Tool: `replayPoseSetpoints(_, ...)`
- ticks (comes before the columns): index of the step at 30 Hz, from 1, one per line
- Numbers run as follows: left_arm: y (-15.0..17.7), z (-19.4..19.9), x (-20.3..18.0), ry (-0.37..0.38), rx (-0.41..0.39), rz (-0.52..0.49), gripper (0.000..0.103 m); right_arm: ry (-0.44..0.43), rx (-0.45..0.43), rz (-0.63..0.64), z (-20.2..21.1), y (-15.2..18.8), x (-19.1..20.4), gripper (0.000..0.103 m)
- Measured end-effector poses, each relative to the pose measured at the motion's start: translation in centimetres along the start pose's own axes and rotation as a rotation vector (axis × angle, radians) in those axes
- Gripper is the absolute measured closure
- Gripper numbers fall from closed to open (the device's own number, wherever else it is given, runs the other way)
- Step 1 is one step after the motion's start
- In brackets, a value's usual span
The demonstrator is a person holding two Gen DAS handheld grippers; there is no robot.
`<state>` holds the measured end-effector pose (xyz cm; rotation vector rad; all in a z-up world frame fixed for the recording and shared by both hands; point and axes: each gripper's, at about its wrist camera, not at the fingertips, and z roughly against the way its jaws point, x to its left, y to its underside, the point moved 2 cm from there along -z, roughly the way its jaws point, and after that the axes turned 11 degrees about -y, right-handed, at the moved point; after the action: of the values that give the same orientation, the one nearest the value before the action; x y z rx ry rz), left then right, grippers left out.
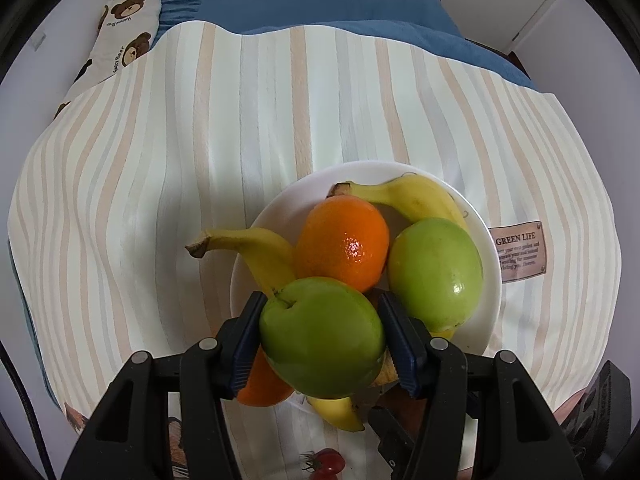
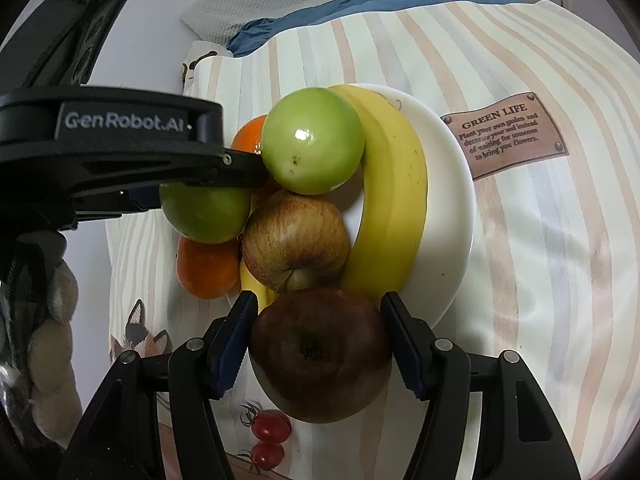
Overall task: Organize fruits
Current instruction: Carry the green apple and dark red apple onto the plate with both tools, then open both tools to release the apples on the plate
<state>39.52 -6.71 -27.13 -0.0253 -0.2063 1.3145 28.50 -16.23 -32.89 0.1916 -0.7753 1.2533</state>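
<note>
My left gripper (image 1: 320, 300) is shut on a green apple (image 1: 322, 336) and points straight down over the near side of a white plate (image 1: 276, 200). On the plate lie an orange (image 1: 344, 240), two bananas (image 1: 256, 248), a second green apple (image 1: 436, 272) and a red-yellow apple (image 2: 296, 240). A second orange (image 2: 208, 272) sits under the held green apple (image 2: 204, 212). My right gripper (image 2: 320, 298) is shut on a dark red apple (image 2: 320, 354) at the plate's near rim (image 2: 448, 184). In the right wrist view one of the left gripper's fingers (image 2: 240, 166) comes in from the left.
The plate rests on a striped cloth (image 1: 200, 140) with a brown "GREEN LIFE" patch (image 1: 520, 252) beside it. Two cherry tomatoes (image 2: 272, 426) lie on the cloth near me. A blue blanket (image 1: 300, 0) and a bear-print pillow (image 1: 124, 32) lie beyond. A gloved hand (image 2: 52, 320) shows at left.
</note>
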Motion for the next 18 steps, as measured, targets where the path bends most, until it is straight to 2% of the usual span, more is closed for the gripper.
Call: replayPoseSetpoints(18, -0.37, -0.67, 0.41, -0.019, 0.02, 0.011, 0.048, 0.001, 0.0, -0.016, -0.31, -0.91, 0.53, 0.035)
